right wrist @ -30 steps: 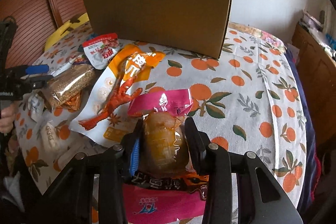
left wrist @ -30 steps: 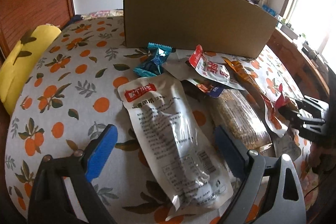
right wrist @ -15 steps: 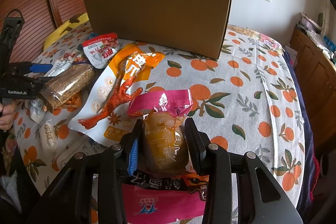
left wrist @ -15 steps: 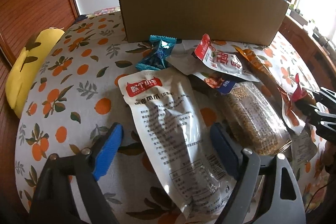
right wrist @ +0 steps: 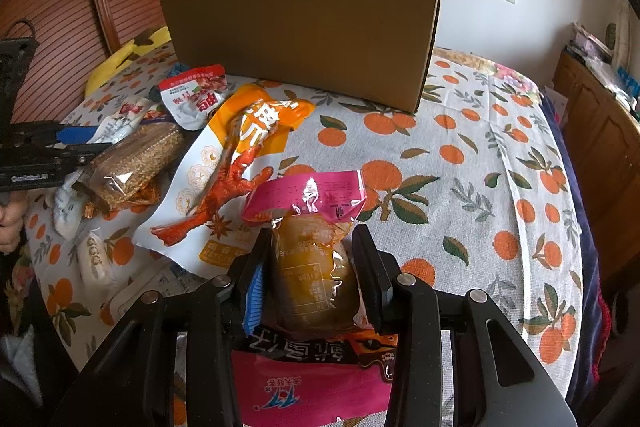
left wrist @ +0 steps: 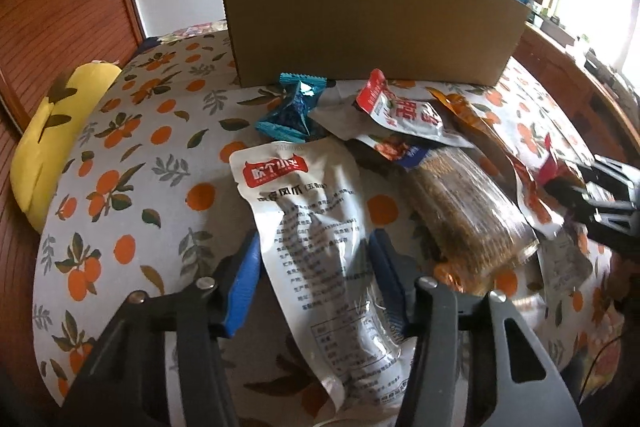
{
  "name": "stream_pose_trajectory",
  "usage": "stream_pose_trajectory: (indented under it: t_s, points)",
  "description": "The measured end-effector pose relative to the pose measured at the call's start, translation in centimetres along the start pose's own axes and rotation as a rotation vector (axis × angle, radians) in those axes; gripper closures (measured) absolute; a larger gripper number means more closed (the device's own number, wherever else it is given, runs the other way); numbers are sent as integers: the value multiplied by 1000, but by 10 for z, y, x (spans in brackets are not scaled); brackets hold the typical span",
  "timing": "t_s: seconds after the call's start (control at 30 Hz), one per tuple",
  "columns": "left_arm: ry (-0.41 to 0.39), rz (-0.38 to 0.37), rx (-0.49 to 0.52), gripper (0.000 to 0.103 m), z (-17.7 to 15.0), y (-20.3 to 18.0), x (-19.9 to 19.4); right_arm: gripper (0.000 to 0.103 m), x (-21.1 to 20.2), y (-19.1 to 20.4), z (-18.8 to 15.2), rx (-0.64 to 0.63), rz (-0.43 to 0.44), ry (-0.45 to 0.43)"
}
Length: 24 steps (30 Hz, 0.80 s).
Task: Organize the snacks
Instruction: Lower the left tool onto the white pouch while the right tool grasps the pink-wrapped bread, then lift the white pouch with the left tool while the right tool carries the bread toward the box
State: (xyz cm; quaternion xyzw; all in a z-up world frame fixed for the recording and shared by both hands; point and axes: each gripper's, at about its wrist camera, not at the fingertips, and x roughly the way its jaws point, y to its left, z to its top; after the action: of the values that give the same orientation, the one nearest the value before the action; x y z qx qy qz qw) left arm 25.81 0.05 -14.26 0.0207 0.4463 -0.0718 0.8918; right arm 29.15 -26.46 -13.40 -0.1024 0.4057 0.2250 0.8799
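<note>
Left wrist: left gripper [left wrist: 314, 259] jaws just closing on the white pouch [left wrist: 316, 247] between them; we squeeze mid-pouch before lifting. Right gripper [right wrist: 308, 259] pinches the pink-topped packet [right wrist: 310, 247].

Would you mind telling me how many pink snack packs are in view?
2. One pink-topped pack is clamped in the right gripper; a second pink pack lies under that gripper, at the bottom edge. The pile to the left may hide more.

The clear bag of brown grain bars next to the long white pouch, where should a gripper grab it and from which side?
Probably across the narrow width of the grain bar bag, near its middle, coming down from above. It lies flat and long, its near end is free, and its far end is tucked under the red and white pouch.
</note>
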Motion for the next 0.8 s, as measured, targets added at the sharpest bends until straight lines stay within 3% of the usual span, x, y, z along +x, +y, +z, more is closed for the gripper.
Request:
stream_pose_trajectory:
  t_s: [0.53,0.8]
  points:
    - [-22,-62,-43,57,-12,13,-12,65,0,0,0,-2,-2,-2]
    - [-70,-46,-6,59,-9,3,-22,65,-1,0,-1,-1,-1,-3]
